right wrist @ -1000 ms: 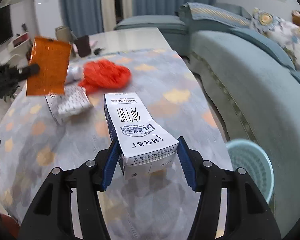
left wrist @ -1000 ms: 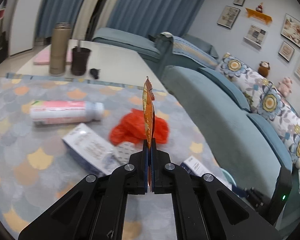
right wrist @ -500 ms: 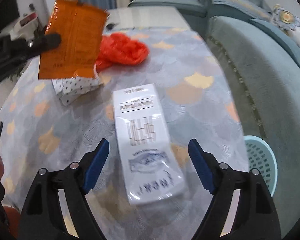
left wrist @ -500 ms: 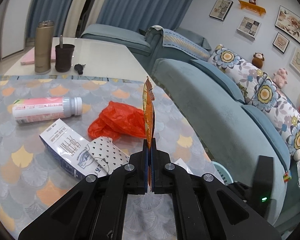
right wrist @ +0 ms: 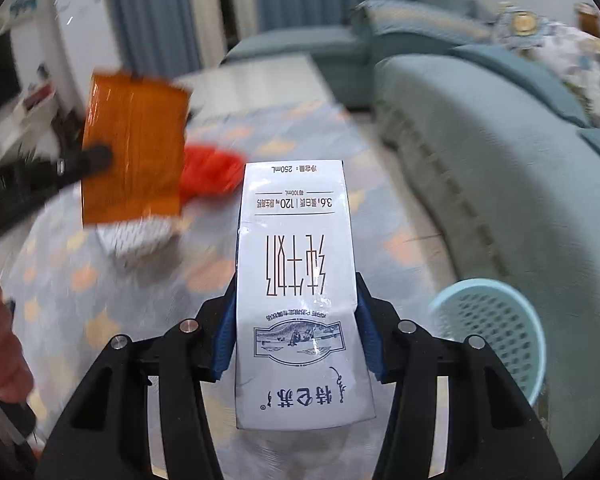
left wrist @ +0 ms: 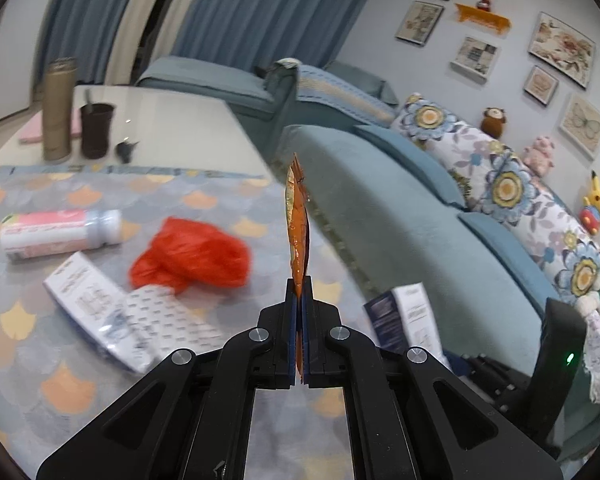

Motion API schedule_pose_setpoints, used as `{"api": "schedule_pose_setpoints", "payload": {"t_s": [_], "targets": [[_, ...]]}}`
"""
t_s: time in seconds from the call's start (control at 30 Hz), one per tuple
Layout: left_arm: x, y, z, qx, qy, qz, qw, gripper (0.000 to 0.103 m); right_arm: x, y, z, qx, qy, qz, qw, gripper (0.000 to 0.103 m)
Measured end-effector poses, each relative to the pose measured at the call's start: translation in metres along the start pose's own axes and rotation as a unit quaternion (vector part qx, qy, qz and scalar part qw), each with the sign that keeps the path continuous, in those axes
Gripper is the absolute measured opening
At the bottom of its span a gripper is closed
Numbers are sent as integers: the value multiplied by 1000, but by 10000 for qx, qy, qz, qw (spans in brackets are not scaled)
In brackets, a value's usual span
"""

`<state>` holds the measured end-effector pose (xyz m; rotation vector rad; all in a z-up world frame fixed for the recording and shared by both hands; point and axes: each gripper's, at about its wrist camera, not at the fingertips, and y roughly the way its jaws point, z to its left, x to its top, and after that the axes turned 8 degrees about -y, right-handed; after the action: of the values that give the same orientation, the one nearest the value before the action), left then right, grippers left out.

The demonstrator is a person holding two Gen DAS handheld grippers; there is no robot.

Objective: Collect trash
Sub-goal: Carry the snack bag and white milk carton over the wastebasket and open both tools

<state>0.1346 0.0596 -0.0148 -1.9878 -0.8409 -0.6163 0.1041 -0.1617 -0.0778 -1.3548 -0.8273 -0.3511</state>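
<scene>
Right tool (right wrist: 296,320) clamps milk carton (right wrist: 296,280), long axis pointing forward

Left tongs (left wrist: 299,294) pinching orange wrapper (left wrist: 297,220) edge-on, red bag (left wrist: 192,258) behind

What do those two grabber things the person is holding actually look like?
Both are matte black plastic frames with silver round bolts and triangular cut-outs. The left tool has slim fingers lined with dark blue pads. The right tool has brighter blue pads. No cables are visible.
</scene>
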Motion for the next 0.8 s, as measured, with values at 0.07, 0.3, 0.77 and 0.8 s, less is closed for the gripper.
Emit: {"api": "schedule_pose_setpoints", "payload": {"t_s": [0.07,0.3,0.77,0.8], "targets": [[-3,2,-19,-156,81,-5,9998,0,1,-18,-16,-187,148,-178,9996,48],[-30,29,-93,-622,447,250,9967,0,-14,-67,-92,-916,787,-484,9915,48],[-110,127,-176,-736,973,1539,9805,0,-108,-38,-209,-1458,2149,739,9629,49],[-113,131,-175,-724,995,1606,9793,0,-115,-32,-214,-1414,2249,827,9605,49]]}}
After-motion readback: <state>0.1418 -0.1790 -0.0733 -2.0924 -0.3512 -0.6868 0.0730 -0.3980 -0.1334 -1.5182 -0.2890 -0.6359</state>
